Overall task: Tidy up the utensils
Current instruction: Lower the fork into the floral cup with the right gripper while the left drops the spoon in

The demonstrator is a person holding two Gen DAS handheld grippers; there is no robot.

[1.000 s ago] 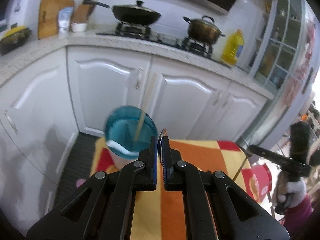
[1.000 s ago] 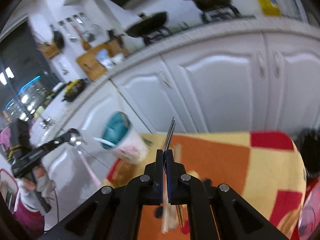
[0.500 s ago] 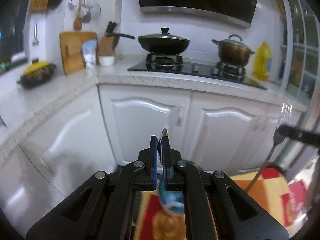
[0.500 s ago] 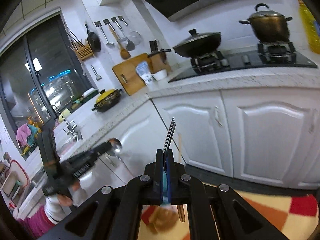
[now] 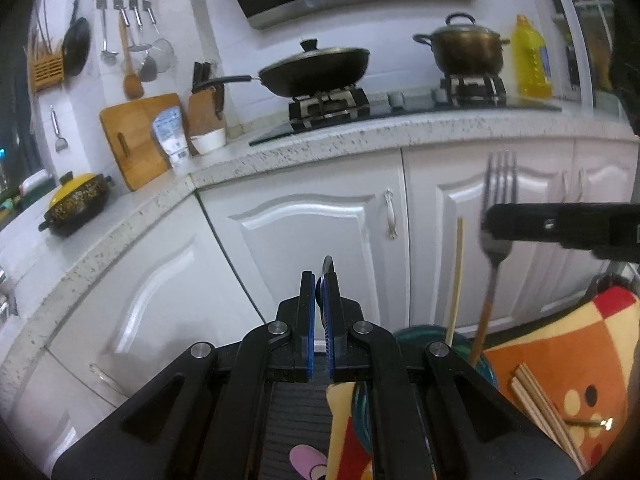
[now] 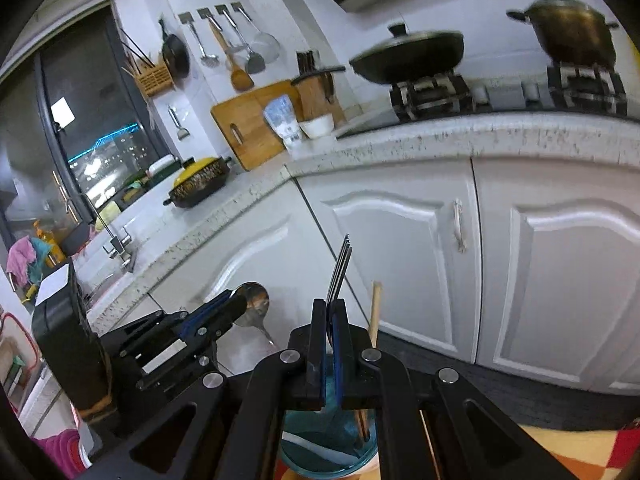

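Note:
My left gripper (image 5: pixel 320 280) is shut on a metal spoon (image 6: pixel 252 306), held upright; only its edge (image 5: pixel 327 266) shows in the left wrist view. My right gripper (image 6: pixel 329 308) is shut on a fork (image 6: pixel 340 268) with a wooden handle, tines up; it also shows in the left wrist view (image 5: pixel 498 184). The fork handle reaches down into a teal cup (image 6: pixel 320 444) directly below, on the orange and yellow cloth (image 5: pixel 560 356). A wooden chopstick (image 5: pixel 456 280) stands in the cup. More chopsticks (image 5: pixel 536 400) lie on the cloth.
White cabinet doors (image 5: pixel 320 240) and a speckled counter (image 5: pixel 360 136) lie ahead, with a wok (image 5: pixel 320 68), pot (image 5: pixel 464 48) and oil bottle (image 5: pixel 530 60) on top. A cutting board (image 5: pixel 136 136) and hanging tools stand at the left. A pink slipper (image 5: pixel 306 458) lies on the dark floor mat.
Both grippers have tilted up and drawn together over the cup. The fork has come close to my left gripper and now hangs with its handle in the cup.

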